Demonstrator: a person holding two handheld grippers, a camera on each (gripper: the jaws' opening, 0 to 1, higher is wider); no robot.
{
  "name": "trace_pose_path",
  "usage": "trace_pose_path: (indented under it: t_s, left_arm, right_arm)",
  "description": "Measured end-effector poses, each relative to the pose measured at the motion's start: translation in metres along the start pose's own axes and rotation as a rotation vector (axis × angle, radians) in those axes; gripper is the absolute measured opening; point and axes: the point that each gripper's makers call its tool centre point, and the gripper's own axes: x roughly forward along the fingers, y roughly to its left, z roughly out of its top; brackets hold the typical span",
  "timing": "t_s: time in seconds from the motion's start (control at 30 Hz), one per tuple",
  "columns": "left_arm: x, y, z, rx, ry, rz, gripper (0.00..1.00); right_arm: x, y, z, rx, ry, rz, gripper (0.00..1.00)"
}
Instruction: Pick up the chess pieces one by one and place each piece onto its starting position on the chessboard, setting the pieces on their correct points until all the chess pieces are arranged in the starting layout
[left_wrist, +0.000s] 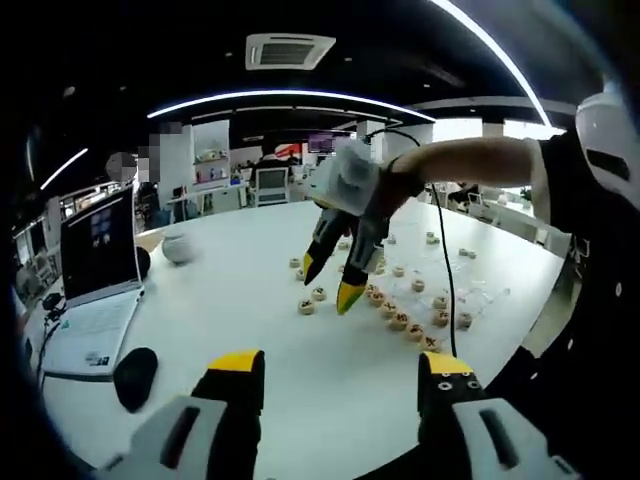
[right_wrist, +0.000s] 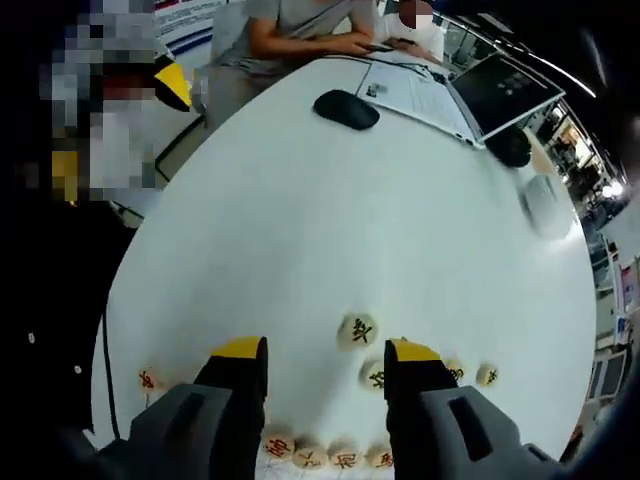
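- Left gripper view: right gripper (left_wrist: 330, 283) hangs over the loose pieces (left_wrist: 312, 296) beside the board (left_wrist: 470, 290), jaws wide and empty, likely lining up a pick.
- Left gripper (left_wrist: 340, 385) waits back over bare counter (left_wrist: 250, 300), jaws wide, holding nothing.

My right gripper (right_wrist: 325, 365) hangs open over the white counter (right_wrist: 330, 220); round chess pieces (right_wrist: 358, 331) lie between and beyond its jaws, a laptop (right_wrist: 470, 95) far ahead.

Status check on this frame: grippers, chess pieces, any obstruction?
Left gripper open, empty, hovering. Right gripper open above round wooden chess pieces. Transparent chessboard partly set. Nothing blocking.
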Motion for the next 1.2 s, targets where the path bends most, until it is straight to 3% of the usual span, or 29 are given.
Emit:
trace_pose_path:
  t_s: [0.37,0.6,0.7,0.8,0.97,1.2]
  left_arm:
    - [0.003,-0.001,-0.006,-0.005,0.009,-0.012,0.62]
    - [0.003,-0.001,-0.007,-0.005,0.011,-0.013,0.62]
    - [0.003,-0.003,-0.008,-0.001,0.013,-0.020,0.62]
    - [0.003,-0.005,-0.009,0.002,0.016,-0.024,0.62]
    - [0.003,-0.005,-0.006,0.003,0.009,-0.024,0.61]
    - [0.014,-0.013,-0.001,0.015,0.006,-0.052,0.61]
  right_arm:
    - [0.018,-0.013,-0.004,0.090,0.030,-0.006,0.36]
    - [0.021,-0.008,-0.006,0.120,0.032,0.008,0.27]
    - [0.022,-0.004,-0.006,0.125,0.038,0.023,0.19]
    - [0.022,0.001,-0.006,0.121,0.039,0.029,0.19]
    - [0.007,0.006,-0.003,0.121,0.002,0.020,0.19]
    - [-0.046,0.011,-0.010,0.160,-0.092,-0.043,0.19]
